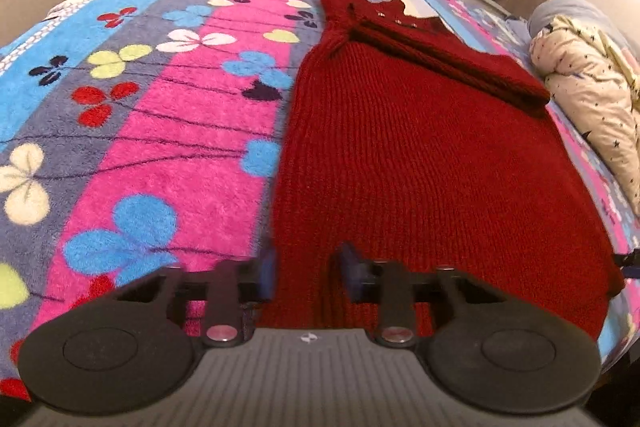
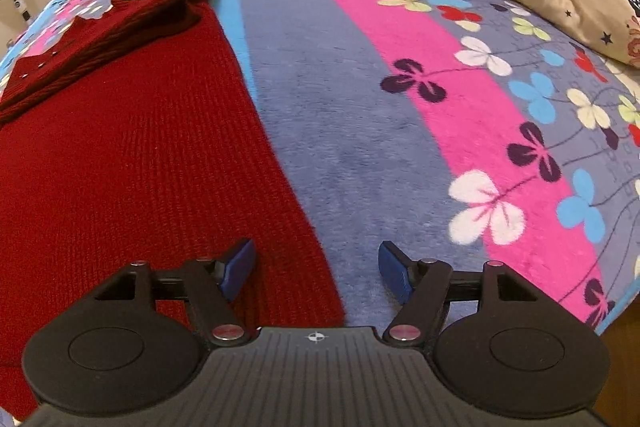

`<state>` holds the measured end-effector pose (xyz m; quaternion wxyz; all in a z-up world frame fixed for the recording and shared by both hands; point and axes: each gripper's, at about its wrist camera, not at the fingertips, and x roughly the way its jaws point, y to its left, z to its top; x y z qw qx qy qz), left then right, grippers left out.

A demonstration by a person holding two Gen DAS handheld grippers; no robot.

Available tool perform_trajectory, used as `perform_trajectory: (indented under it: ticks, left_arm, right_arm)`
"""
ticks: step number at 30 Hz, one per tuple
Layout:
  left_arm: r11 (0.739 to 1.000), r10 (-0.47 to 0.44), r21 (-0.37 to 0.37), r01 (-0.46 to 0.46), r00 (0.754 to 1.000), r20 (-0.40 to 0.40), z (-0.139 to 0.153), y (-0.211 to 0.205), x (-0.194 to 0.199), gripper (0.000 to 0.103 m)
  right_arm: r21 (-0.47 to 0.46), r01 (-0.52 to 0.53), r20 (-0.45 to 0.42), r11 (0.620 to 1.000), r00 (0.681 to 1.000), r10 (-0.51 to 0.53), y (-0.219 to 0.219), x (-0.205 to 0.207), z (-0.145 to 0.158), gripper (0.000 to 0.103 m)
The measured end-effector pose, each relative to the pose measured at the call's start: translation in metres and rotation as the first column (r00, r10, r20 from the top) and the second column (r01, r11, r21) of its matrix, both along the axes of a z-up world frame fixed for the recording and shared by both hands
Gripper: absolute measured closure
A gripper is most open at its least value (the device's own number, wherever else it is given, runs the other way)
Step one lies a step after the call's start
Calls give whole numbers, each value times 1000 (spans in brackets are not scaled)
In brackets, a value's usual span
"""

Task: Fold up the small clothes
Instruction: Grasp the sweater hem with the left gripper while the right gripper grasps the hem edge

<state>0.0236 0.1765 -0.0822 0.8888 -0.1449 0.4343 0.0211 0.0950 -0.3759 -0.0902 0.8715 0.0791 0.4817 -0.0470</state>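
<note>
The red sweater [image 1: 420,155] lies flat, sleeves folded in — body fold remains. Left hand-held gripper [image 1: 306,273] seemingly pinches its near hem; right hand-held gripper [image 2: 316,269] gapes, empty.

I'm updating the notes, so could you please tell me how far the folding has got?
Done: one sleeve lies folded across the sweater on the blanket. In hand: the left gripper has the near hem between its narrow jaws; the right gripper is open, straddling the sweater's side edge. Left: lifting the hem and folding the body over.
</note>
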Motion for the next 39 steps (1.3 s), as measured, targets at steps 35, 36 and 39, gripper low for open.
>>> perform_trajectory:
  ticks: [35,36,39]
  left_arm:
    - [999,-1,-54,0,1000,-20,-1,3,-1,71]
    - [999,-1,-53,0,1000,-20,-1,3,-1,71]
    - [999,-3,-50,2,1000,-19,-1,2,-2,71]
  right_arm:
    - [138,-49,-17,989,998,52,-6,-1,-4,77]
    - [140,-61,-14,988,998,63,-4,-2,-4,79]
    - [125,-87,6,988,996,87,-2,-4,1,93]
